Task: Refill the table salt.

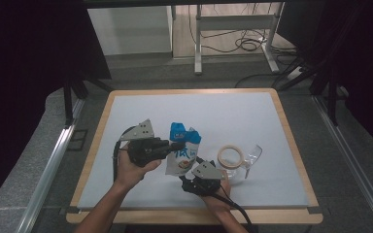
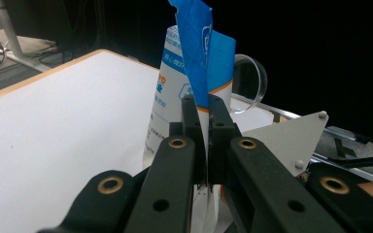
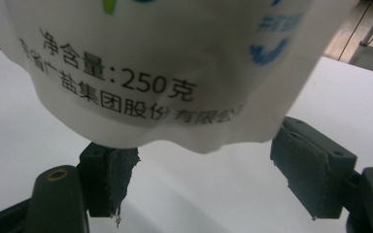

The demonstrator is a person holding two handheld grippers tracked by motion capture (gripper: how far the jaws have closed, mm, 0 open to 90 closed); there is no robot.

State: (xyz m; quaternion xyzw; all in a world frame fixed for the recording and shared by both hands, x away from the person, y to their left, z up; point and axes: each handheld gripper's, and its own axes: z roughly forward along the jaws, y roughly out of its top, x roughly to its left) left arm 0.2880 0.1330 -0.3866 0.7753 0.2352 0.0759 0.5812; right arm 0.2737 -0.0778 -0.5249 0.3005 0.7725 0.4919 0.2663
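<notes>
Mid-handling of a white and blue pouch [image 1: 182,151], raised above the white bench [image 1: 126,111] near its front middle. Left hand-held gripper [image 1: 178,145] clamped flat on the pouch's upper edge, jaws pressed together with the film pinched between them, as seen in the left gripper view [image 2: 202,124]. Right hand-held gripper [image 1: 194,167] set under the pouch's bottom, jaws apart to either side of the sagging lower seam [image 3: 209,141], pads [image 3: 303,162] not pressing. Likely step: securing a second hold on the bottom, perhaps to tip or steady the pouch. Next move calls for closing the right jaws squarely on the seam without crushing the contents. Clear container [image 1: 246,160] with a tape ring [image 1: 230,156] just to the right, apart from the pouch.
</notes>
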